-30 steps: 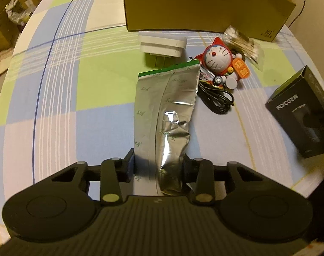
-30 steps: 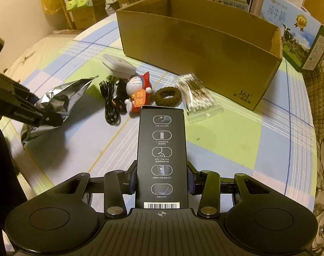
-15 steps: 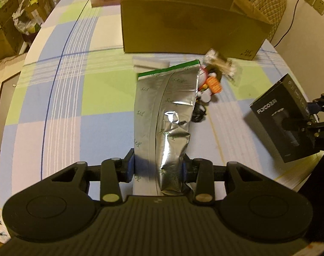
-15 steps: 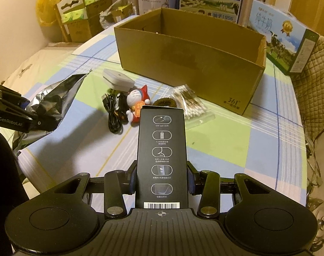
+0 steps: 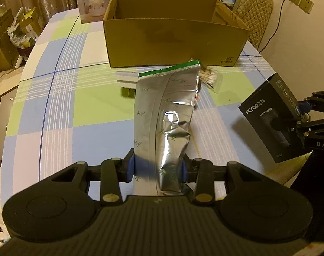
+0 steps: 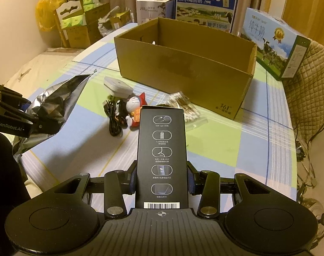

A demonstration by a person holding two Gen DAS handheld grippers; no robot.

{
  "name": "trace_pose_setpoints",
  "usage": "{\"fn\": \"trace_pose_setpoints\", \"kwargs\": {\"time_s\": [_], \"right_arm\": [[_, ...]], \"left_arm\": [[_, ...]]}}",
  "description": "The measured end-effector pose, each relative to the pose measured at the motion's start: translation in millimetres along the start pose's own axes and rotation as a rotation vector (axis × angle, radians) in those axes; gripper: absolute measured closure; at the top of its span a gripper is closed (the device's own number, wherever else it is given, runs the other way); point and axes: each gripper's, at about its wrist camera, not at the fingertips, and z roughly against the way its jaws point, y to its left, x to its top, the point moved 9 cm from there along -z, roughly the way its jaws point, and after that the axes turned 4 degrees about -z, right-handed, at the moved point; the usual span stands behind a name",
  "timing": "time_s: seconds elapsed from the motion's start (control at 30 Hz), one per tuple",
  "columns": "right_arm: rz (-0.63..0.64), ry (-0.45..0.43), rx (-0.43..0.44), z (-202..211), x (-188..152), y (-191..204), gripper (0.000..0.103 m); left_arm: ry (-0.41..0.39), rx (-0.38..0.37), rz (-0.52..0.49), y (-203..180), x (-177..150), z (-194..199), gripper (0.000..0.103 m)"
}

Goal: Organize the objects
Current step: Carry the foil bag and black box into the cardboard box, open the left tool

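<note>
The left gripper (image 5: 156,169) has its jaws clamped on the lower end of a crumpled silver foil pouch (image 5: 165,115) with a green top strip, held above the checked worktop (image 5: 61,106). The right gripper (image 6: 161,179) pinches a black box (image 6: 161,153) between its jaws, barcode nearest; its side reads "FLYCO". Beyond lie a black cable (image 6: 114,115), a Doraemon figure (image 6: 135,108), cotton swabs (image 6: 183,106) and a white device (image 6: 117,86). Farthest stands an open cardboard box (image 6: 183,64) printed "361°", with milk cartons (image 6: 206,4) behind.
</note>
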Motion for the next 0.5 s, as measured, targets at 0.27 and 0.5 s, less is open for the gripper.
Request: {"fn": "trace_pose_setpoints", "kwargs": {"time_s": [0.27,0.5], "right_arm": [[0.028,-0.010,-0.023,8,12,-7,0.063],[0.011,-0.059,-0.040,17,60,-32,0.063]], "left_arm": [[-0.014,-0.015,-0.032,-8,9,4,0.068],[-0.043,-0.029,-0.077,-4,49,9,0.068]]}}
